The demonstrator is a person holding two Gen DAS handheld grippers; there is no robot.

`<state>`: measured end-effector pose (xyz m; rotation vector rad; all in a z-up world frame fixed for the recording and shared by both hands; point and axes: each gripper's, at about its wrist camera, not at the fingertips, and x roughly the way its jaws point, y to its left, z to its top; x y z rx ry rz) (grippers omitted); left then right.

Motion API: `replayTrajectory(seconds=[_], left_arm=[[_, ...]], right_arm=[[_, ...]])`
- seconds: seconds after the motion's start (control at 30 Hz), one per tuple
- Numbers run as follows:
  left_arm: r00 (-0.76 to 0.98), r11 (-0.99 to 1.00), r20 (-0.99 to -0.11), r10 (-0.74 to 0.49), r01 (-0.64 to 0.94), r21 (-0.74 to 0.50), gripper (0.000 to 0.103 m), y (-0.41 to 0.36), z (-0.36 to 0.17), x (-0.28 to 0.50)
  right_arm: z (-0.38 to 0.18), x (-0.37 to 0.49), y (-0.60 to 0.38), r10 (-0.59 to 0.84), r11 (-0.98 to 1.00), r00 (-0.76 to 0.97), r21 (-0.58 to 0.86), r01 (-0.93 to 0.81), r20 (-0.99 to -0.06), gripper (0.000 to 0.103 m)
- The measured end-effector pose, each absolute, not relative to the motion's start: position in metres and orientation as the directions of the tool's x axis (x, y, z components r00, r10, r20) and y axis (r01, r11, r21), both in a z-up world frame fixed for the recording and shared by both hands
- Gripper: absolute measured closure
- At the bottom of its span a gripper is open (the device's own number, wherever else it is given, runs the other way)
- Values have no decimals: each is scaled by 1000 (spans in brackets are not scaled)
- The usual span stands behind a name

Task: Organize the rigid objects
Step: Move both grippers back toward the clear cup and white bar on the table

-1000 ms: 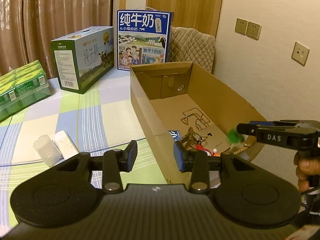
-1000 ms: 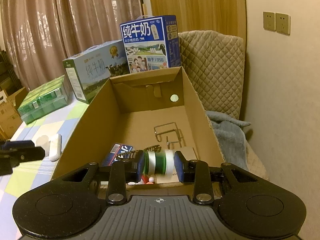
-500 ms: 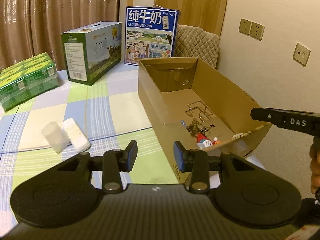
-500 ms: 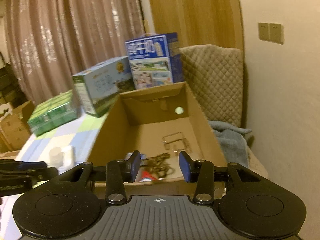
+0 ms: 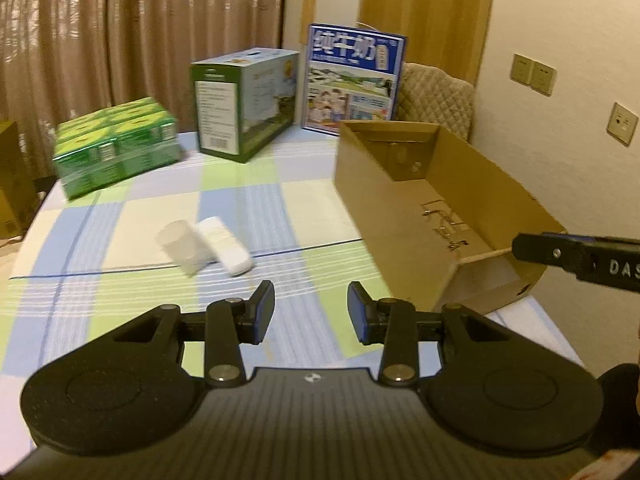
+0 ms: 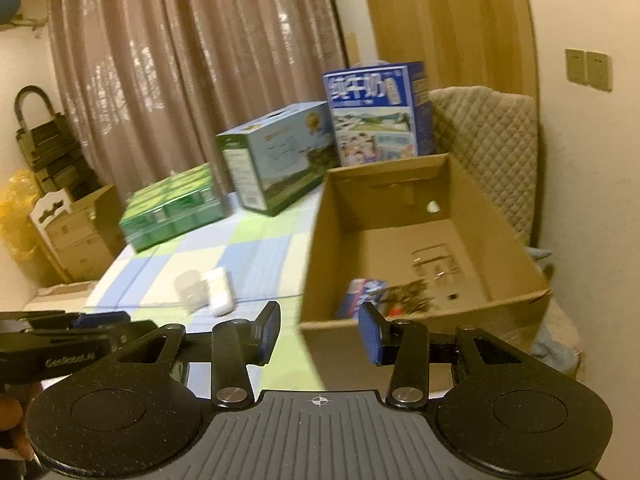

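**Both hand-held grippers empty above the surface**

The right hand-held gripper (image 6: 319, 334) has just been opening; its jaws stand apart, nothing between them. The left hand-held gripper (image 5: 311, 312) is apart too. Small items, blurred, perhaps keys (image 6: 404, 296), lie inside the cardboard box (image 6: 496, 232) at the surface's right edge.

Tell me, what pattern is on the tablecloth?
The tablecloth has a plaid of pale green, blue and cream blocks; clearest in the left wrist view.

Left gripper (image 5: 311, 312), lower centre of its own view: jaws apart, nothing between them. Right gripper (image 6: 319, 333), lower centre of its view: jaws parted, having just opened, nothing between them.
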<state>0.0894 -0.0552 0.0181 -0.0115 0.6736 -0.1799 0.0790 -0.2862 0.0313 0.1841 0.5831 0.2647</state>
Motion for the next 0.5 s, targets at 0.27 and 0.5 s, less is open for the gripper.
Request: replayTrajectory(seconds=[0.27,0.5], left_arm=[[771,995,-629,-99,76,-63,68,-13,16,67],[768,997,-637,-65,28,-69,68,10,14,55]], right_arm=[[25,65,-242,355,934,765,233,-270,-537,62],[23,61,-223,376,927,752,220,-304,-541,62]])
